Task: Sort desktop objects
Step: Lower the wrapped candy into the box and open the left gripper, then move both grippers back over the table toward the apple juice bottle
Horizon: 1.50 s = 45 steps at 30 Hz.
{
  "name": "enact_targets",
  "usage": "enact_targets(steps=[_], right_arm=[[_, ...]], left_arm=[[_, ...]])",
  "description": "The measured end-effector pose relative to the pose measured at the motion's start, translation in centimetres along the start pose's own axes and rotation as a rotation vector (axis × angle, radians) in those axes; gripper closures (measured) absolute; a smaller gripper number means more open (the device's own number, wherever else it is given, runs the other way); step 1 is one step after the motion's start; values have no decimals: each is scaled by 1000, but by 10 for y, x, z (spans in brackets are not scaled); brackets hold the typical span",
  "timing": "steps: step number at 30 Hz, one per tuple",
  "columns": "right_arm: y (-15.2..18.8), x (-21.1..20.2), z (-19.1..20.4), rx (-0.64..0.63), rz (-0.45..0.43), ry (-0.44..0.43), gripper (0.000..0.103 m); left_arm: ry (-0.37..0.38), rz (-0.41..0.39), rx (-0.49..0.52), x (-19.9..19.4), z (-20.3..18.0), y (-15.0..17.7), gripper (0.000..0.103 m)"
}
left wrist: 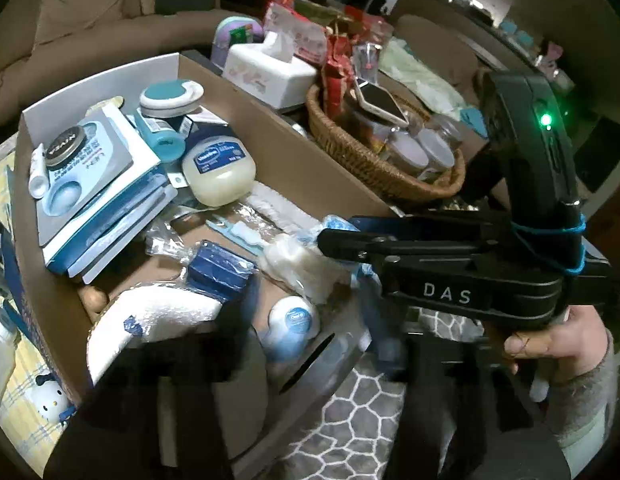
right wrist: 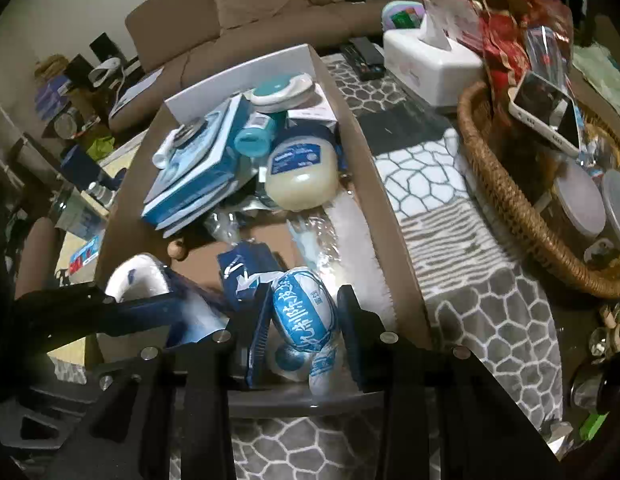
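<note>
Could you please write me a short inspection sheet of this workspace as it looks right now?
Surface: grey honeycomb-patterned table cover.
Job's things: open cardboard box packed with toiletries, including a pale Vaseline jar; blue-and-white wrapped packet.
Clutter: woven wicker basket holding a phone; white tissue box.
Grippers: right gripper brackets the packet, contact unclear; left gripper over the box, jaw state unclear.
Cables: nothing seen.
Surroundings: brown sofa.
</note>
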State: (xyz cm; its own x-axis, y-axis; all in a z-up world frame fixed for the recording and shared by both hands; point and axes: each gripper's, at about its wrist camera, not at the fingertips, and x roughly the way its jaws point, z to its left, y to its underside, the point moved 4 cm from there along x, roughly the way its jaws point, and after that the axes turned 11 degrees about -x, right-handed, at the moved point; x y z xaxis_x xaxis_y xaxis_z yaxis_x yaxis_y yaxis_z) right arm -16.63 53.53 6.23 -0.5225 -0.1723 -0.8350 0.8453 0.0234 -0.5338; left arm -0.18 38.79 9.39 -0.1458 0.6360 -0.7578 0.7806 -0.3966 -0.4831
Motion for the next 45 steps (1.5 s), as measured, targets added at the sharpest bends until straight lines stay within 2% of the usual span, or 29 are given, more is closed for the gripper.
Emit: enact_targets(steps=[2,3,6,8,11,14,16,19,28,38,45], right_arm=[[0,-4,-3,6,-11,8,67],[0,-7,-4,13,-20,3,65],[0,-15,-5,20,-49,-3,47],[-2,-18,-3,17,-61,-5,44],[-6,-25,2,15,-91,-23,34],[-10,-31,12,2,-119,-22,24],[-13,-31,22,-18,-124,-27,12],[-16,-29,36,-50,-121,-14,1],[-19,-23,90,-167,-106,44,0],[-22,-23,150,-224,-121,13,0],[-33,-25,211,-291,-170,-50,0]], left_arm=[[11,-14,-16,-6,3,-1,41],[13,-23,-22,-9,4,-2,36],[28,-54,-42,-24,8,-7,24],[25,-75,-50,-34,11,-8,15],[18,-112,-51,-53,18,-8,0],[4,-138,-54,-71,27,-4,0],[-5,-152,-54,-80,32,-1,0],[-30,-184,-62,-97,44,5,0],[-89,-239,-127,-144,89,24,0],[-138,-259,-175,-185,136,55,0],[-237,-275,-264,-231,219,89,0]])
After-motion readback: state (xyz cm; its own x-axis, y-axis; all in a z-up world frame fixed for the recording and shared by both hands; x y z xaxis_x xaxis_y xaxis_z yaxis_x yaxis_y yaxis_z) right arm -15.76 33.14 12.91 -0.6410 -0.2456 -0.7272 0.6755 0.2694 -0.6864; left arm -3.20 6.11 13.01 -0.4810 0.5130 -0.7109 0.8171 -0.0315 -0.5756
